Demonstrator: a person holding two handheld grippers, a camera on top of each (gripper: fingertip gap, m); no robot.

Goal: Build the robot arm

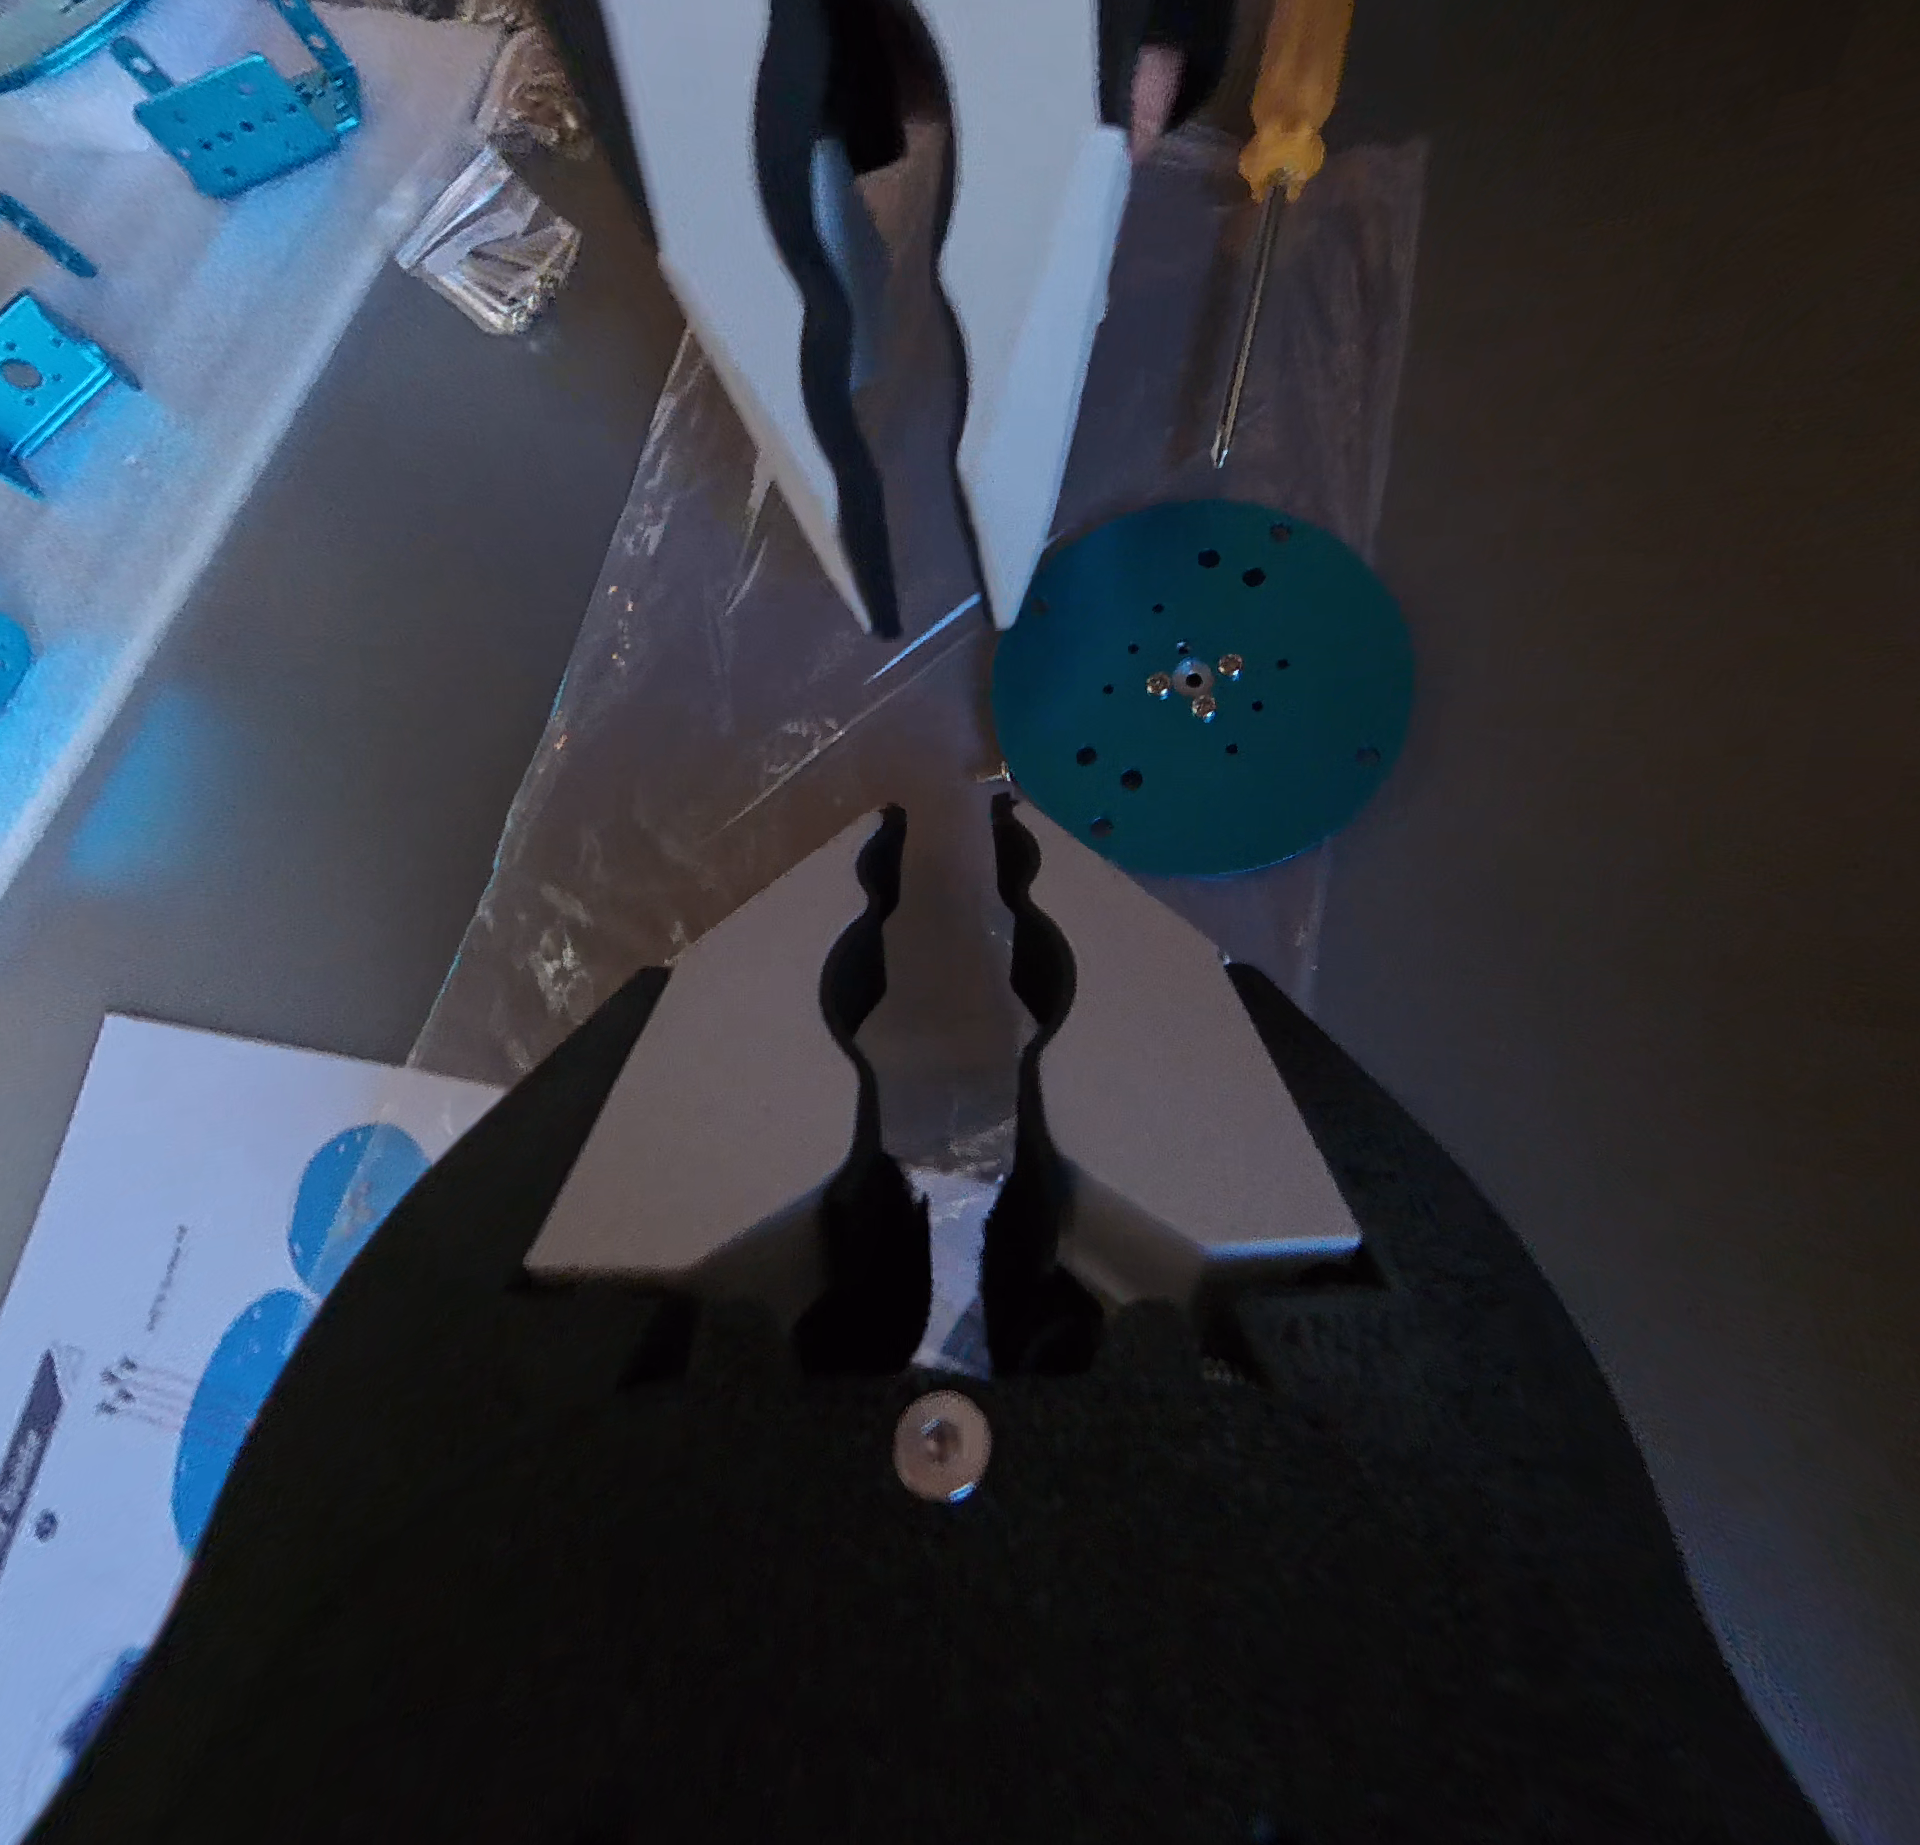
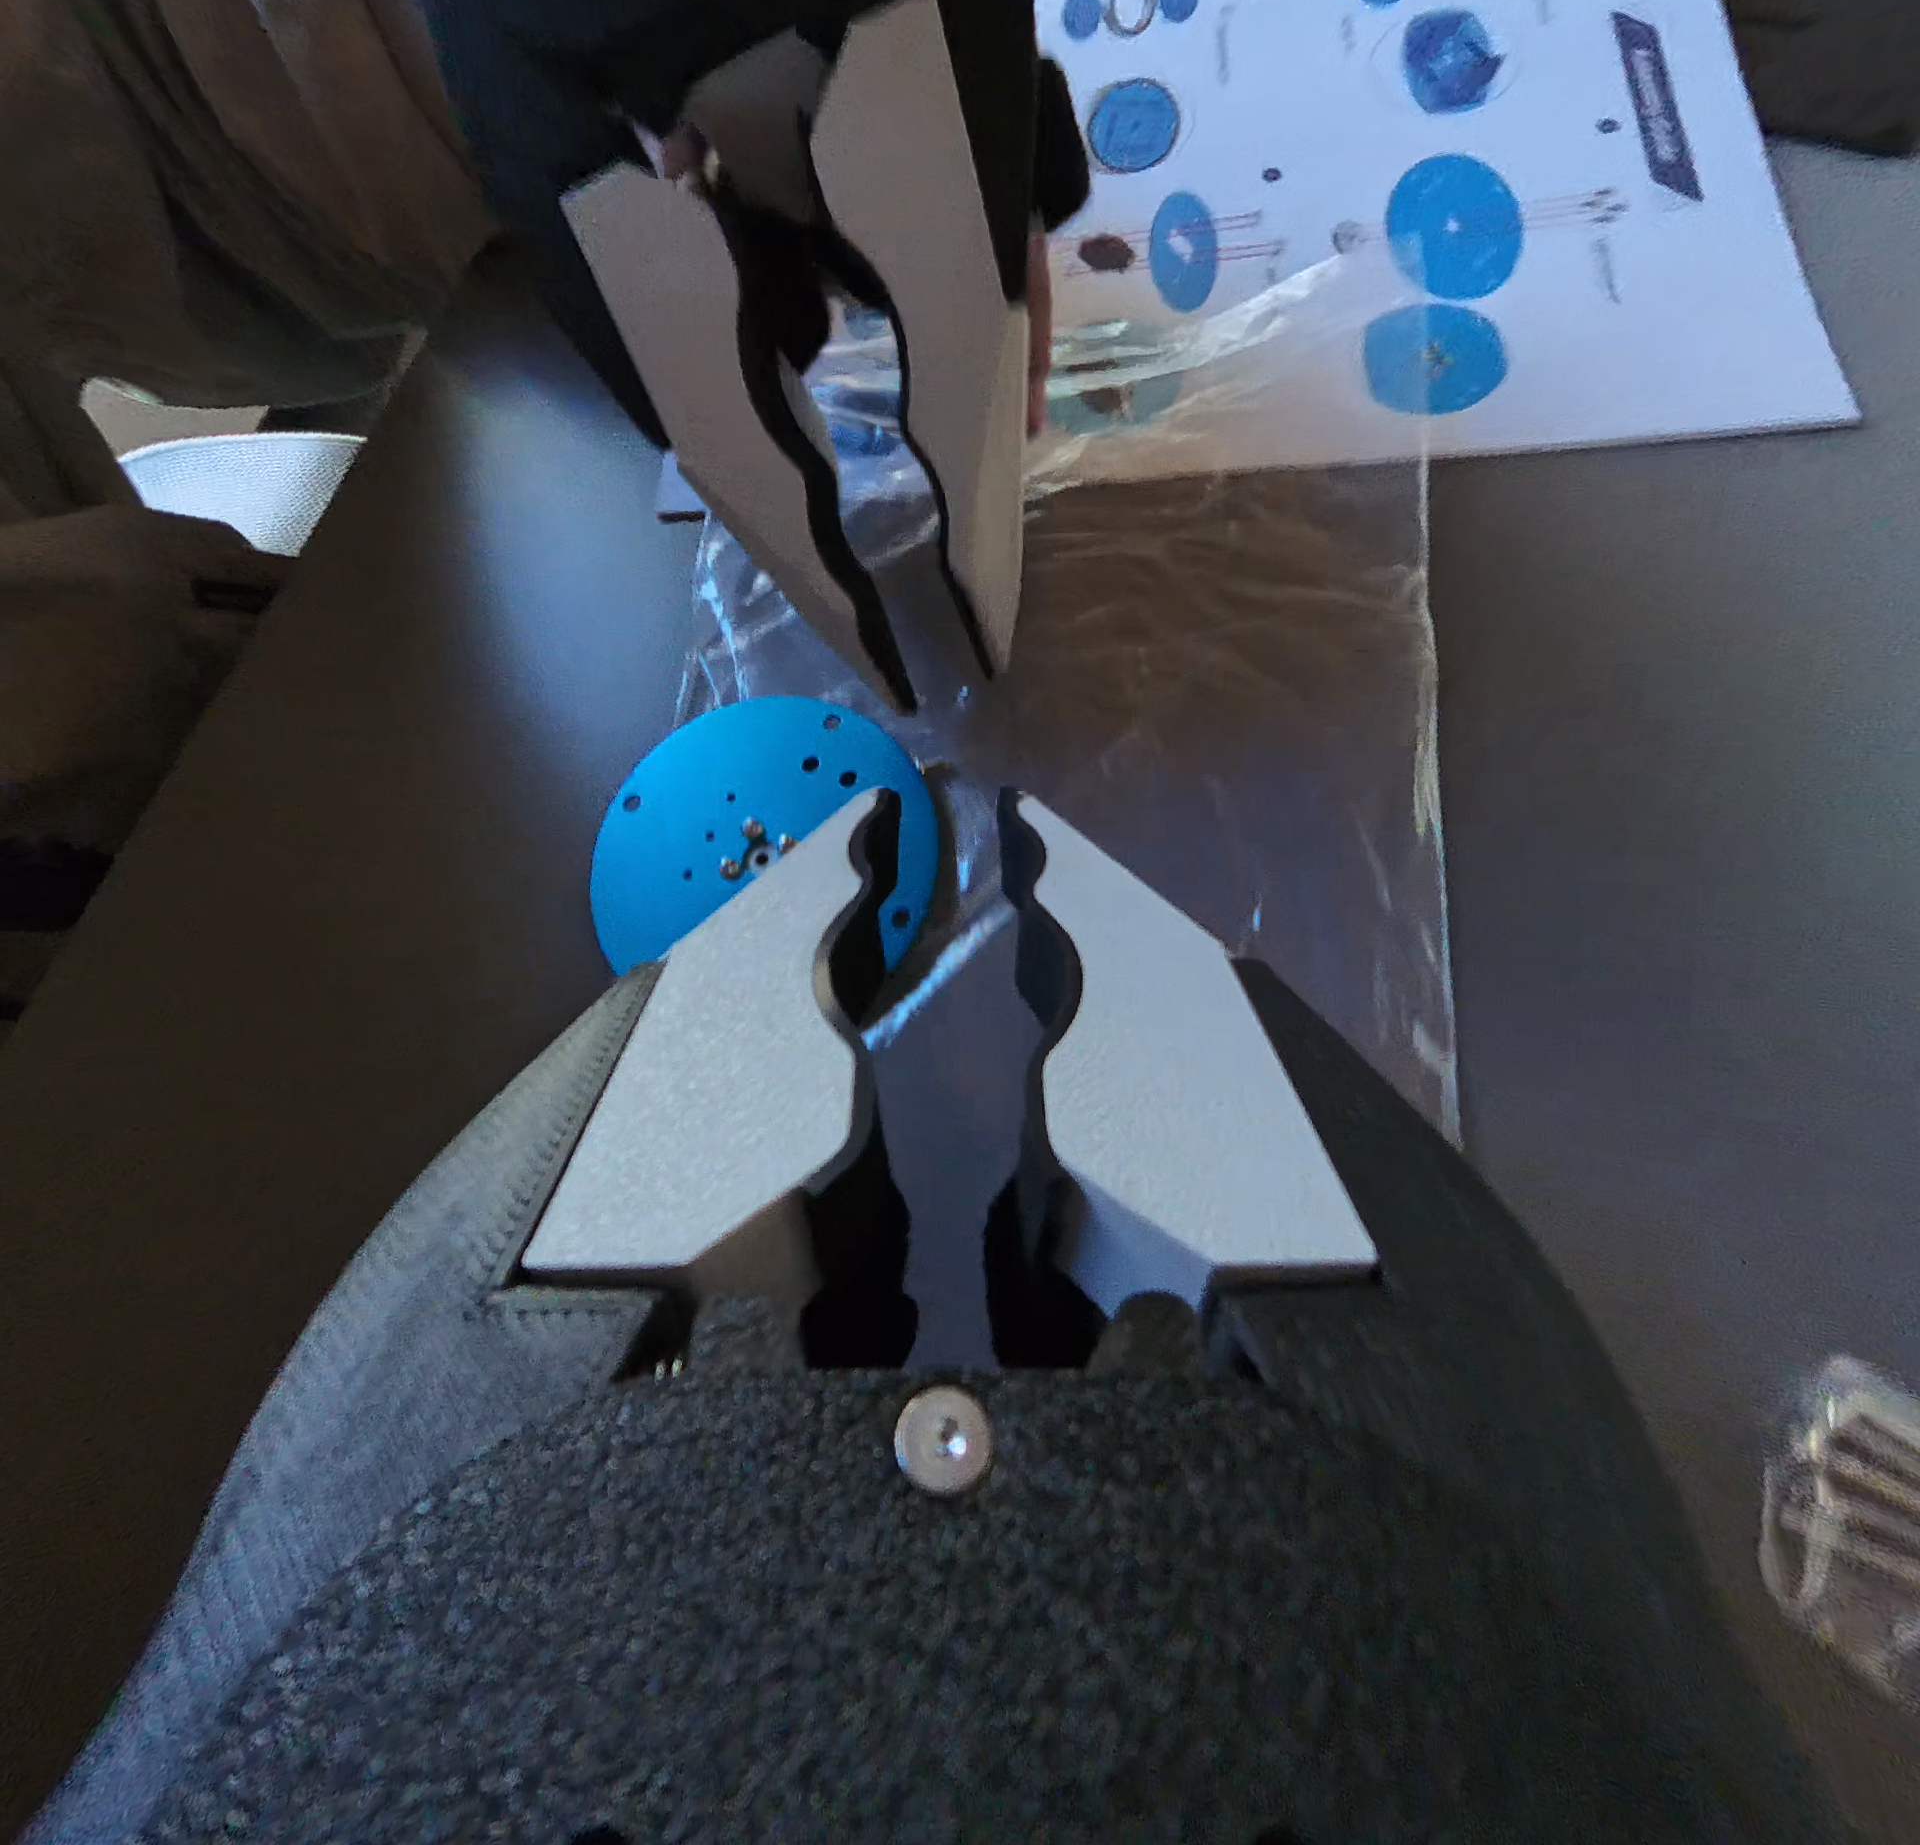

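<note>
A blue round metal disc (image 1: 1205,689) with several holes and three small screws at its centre lies on a clear plastic bag (image 1: 727,756) on the grey table. My left gripper (image 1: 945,808) hovers over the bag just left of the disc, jaws a narrow gap apart with nothing between them. My right gripper (image 1: 940,616) comes in from the far side, tip to tip with it, also narrowly open. In the right wrist view, my right gripper (image 2: 948,803) sits beside the disc (image 2: 727,839), facing the left gripper (image 2: 945,683) over the bag (image 2: 1247,652). A small shiny piece (image 1: 992,775) lies at the disc's edge.
A yellow-handled screwdriver (image 1: 1273,164) lies beyond the disc. Blue metal brackets (image 1: 244,122) sit on a white surface at the far left. A printed sheet with blue part pictures (image 2: 1455,185) lies on the table. A small bag of metal parts (image 2: 1839,1504) lies near my right gripper. The tips of both grippers are at nearly the same place. The blue round metal disc (image 1: 1205,689) is about 4 cm from both grippers' fingertips. Seen from the right wrist view (image 2: 753,847) as well.
</note>
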